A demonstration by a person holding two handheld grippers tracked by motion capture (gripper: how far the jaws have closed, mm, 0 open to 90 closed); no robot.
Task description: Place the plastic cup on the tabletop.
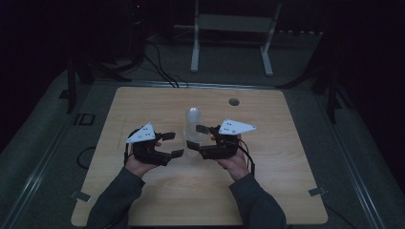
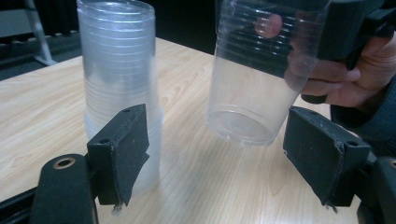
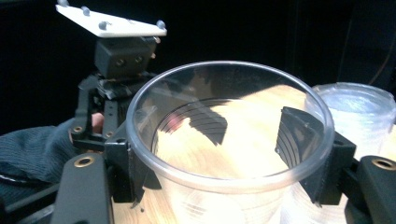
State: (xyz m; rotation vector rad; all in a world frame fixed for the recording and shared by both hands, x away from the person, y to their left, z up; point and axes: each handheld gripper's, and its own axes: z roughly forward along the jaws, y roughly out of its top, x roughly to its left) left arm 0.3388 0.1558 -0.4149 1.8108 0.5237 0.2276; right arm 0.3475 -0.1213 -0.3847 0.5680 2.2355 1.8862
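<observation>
Left gripper view: single cup [image 2: 247,88] clamped in right gripper [image 1: 197,137], lifted just beside cup stack [image 2: 120,84]; left gripper [image 2: 215,154] wide, empty; separation done, placement pending.

Looks like a dim lab or recording room: bare wooden surface [image 1: 267,191] on grey floor [image 1: 43,124], cables [image 1: 160,67] trailing behind, white metal stand [image 1: 234,28] at back.

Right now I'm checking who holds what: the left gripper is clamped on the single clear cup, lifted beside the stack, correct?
Not quite: the right gripper is clamped on the single clear cup, as the right gripper view shows. The left gripper stands open. The cup does hang beside the stack.
</observation>
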